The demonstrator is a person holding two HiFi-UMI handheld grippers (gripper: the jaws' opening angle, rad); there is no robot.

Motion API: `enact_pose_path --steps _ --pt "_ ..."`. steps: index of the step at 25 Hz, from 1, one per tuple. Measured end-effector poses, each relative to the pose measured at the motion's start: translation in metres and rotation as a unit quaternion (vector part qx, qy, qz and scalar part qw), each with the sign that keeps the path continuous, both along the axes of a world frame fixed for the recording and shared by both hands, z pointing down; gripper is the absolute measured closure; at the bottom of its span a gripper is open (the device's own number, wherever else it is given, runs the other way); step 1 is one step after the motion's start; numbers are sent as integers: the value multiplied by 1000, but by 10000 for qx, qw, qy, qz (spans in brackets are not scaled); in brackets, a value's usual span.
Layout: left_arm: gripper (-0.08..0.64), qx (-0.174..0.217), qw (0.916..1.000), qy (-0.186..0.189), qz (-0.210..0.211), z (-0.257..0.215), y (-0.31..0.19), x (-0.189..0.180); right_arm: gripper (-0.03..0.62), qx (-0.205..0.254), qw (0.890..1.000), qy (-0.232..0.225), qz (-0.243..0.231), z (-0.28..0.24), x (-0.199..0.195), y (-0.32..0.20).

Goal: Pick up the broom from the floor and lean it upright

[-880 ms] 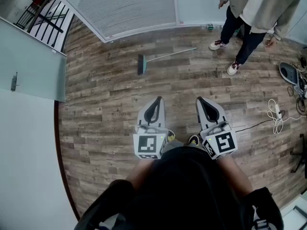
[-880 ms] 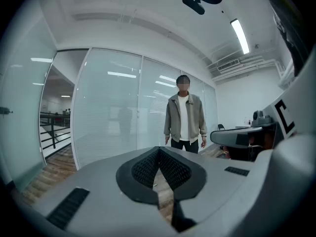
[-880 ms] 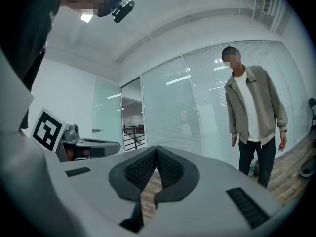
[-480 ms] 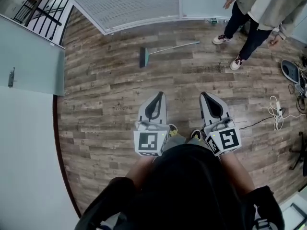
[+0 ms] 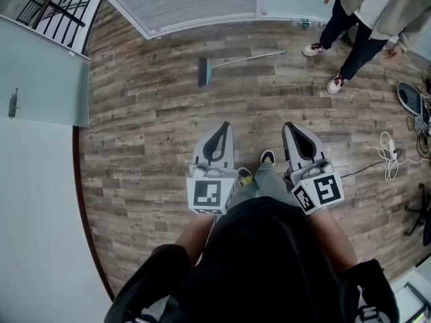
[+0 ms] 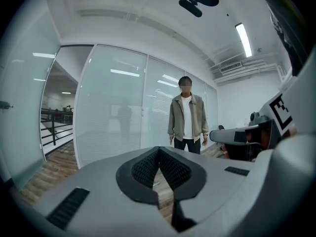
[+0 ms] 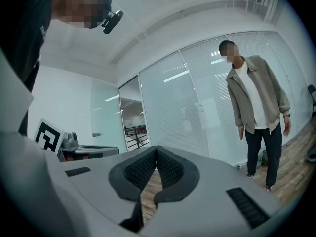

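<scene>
– Since you asked about the claws first: nearest the camera, the left claw [image 5: 221, 126] and the right claw [image 5: 291, 126] are both clenched tight with nothing in them. They're held side by side, pointing out over the grey-brown wood plank floor [image 5: 148, 153]. A yellow-and-black shoe [image 5: 267, 157] of the wearer pokes out between them.

– ok, and where's the broom at?

– The long-handled broom with a teal head [image 5: 241, 59] lies flat on that floor, well ahead of both claws, with its head to the left and its handle running off to the right. A white cable bundle [image 5: 388, 157] sits off to the right. Near the handle's far end stands a person in a khaki jacket and dark trousers [image 5: 363, 19], close to the frosted glass wall [image 5: 188, 2].
</scene>
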State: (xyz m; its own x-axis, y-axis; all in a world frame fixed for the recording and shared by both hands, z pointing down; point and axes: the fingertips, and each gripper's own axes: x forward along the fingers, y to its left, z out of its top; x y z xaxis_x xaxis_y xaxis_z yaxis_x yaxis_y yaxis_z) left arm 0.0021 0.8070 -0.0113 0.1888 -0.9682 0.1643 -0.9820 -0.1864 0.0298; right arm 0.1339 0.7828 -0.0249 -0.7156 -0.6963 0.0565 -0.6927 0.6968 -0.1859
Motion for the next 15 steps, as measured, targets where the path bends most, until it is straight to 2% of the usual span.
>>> enact_pose_path --steps 9,15 --pt "537 -25 10000 76 -18 -1 -34 -1 575 -41 9998 -169 -81 -2 -5 -38" --pt "537 -27 9999 -15 95 -3 -82 10 575 -45 9995 -307 -47 -2 5 -86"
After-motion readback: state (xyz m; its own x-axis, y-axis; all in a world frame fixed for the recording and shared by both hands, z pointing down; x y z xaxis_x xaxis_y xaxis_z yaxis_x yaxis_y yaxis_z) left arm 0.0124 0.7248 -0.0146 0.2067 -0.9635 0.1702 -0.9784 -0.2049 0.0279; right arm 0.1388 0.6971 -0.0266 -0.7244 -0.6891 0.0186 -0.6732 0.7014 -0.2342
